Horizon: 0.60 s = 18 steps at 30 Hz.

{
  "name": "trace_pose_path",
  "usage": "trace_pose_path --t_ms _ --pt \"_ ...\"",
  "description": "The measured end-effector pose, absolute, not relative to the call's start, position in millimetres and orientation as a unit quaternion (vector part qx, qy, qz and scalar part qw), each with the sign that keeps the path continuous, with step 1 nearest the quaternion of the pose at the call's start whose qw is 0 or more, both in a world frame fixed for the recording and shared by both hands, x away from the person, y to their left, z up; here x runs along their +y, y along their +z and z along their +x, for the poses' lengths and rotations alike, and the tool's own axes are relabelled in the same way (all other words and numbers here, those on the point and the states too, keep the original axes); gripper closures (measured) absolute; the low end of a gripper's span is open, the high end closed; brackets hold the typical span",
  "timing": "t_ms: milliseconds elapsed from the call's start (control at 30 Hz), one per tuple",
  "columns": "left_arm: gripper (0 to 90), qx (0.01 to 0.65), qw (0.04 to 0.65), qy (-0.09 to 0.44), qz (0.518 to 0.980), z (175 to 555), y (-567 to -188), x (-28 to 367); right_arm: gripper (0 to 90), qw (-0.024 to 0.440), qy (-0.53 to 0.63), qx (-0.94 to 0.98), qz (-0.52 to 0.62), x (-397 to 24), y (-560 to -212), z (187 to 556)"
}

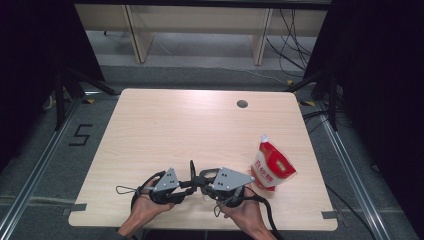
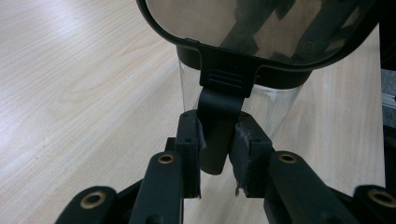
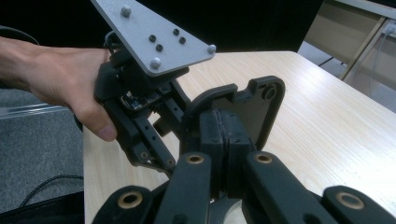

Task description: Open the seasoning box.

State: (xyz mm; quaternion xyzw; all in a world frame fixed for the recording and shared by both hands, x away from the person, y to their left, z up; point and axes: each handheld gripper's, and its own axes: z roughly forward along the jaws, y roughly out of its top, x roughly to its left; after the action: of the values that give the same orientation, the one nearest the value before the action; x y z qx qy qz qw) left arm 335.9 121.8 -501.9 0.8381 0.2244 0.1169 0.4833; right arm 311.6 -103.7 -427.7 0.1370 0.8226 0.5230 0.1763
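Note:
A clear jar with a black collar stands on the wooden table near its front edge. Its black-framed see-through lid is tipped up and stands on edge between my two grippers. My left gripper is shut on the black tab that hangs below the lid's clip. The right gripper has its pads pressed together at the lid's black frame. In the high view the left gripper and right gripper meet tip to tip.
A red and white pouch leans on the table just right of my right hand. A round cable hole sits near the table's far edge. Dark stands flank the table and a wooden shelf frame stands beyond it.

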Motion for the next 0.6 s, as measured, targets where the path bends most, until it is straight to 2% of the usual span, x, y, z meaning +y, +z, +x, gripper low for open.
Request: trace_pose_path --t_ms 333,467,567,600 --pt "72.9 0.229 0.492 0.116 0.832 335 -502 120 89.1 0.174 0.527 0.820 0.140 -106 -428 313" --pt "71.4 0.232 0.492 0.111 0.832 335 -502 122 83.5 0.183 0.530 0.814 0.151 -117 -426 314" --pt "54.8 0.237 0.491 0.115 0.831 337 -503 123 78.0 0.192 0.528 0.811 0.163 -133 -428 316" --pt "54.8 0.240 0.486 0.116 0.832 337 -503 125 78.0 0.192 0.528 0.811 0.163 -133 -428 316"
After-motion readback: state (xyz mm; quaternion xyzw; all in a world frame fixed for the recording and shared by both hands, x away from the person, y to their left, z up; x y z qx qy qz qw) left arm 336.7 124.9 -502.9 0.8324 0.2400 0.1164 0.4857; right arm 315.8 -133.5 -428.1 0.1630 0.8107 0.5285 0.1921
